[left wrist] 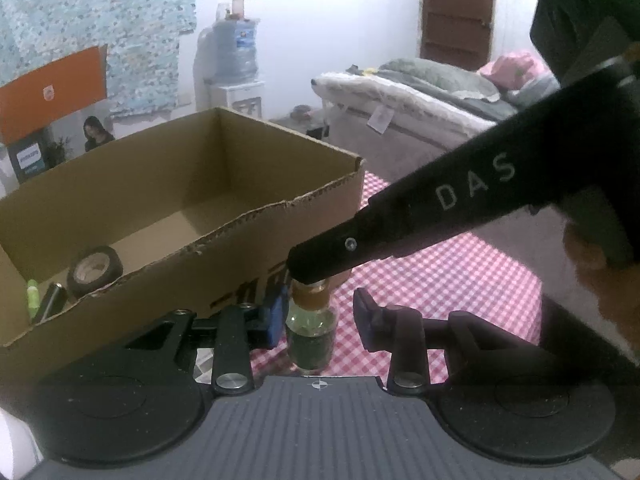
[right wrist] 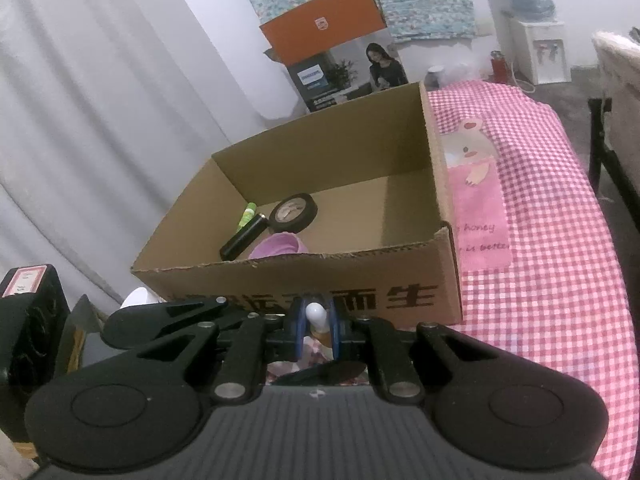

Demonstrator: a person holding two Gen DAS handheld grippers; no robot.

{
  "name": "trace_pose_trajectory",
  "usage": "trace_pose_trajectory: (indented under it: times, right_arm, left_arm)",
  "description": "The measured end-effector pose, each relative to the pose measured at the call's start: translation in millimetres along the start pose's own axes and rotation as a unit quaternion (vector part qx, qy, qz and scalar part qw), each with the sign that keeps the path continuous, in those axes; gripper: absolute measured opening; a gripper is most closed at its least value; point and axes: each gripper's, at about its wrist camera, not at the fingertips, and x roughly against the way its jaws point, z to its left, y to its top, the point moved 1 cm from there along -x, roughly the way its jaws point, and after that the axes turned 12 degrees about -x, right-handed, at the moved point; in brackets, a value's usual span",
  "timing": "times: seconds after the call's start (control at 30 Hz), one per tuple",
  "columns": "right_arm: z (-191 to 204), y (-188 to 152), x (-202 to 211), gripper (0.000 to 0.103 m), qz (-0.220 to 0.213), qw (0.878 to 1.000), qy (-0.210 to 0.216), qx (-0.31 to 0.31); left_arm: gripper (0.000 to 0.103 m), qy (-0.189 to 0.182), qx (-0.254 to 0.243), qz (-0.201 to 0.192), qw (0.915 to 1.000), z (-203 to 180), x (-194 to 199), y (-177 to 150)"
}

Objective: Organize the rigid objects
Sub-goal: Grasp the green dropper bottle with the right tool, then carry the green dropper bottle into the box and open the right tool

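My right tool (right wrist: 316,334) pinches the small bottle (left wrist: 310,332) by its top, standing on the table (left wrist: 460,280); my left tool (left wrist: 320,320) is spread around it. Next I lift it over the box (right wrist: 400,276) wall at twelve o'clock. Only the right view shows the tape roll (right wrist: 293,212) and purple thing (right wrist: 280,246) inside.

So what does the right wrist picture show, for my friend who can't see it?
The right gripper is shut on a small white-tipped object in front of an open cardboard box on a pink checked tablecloth. In the box lie a roll of black tape, a green tube, a black cylinder and something purple.
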Motion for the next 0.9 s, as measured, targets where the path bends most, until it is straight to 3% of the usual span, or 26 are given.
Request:
trace_pose_trajectory:
  times: [0.3, 0.7, 0.9]
  right_arm:
    - [2, 1, -7, 0.025, 0.017, 0.999, -0.016, 0.038]
    - [-11, 2, -24, 0.035, 0.038, 0.998, -0.018, 0.038]
    - [-15, 2, -22, 0.035, 0.039, 0.998, -0.016, 0.037]
  left_arm:
    - [0.036, -0.005, -0.005, 0.041, 0.9991, -2, -19, -8]
    - [0.032, -0.005, -0.007, 0.044, 0.999, 5, -33, -7]
    - [0.032, -0.008, 0.0, 0.039, 0.9992, 4, -33, -8]
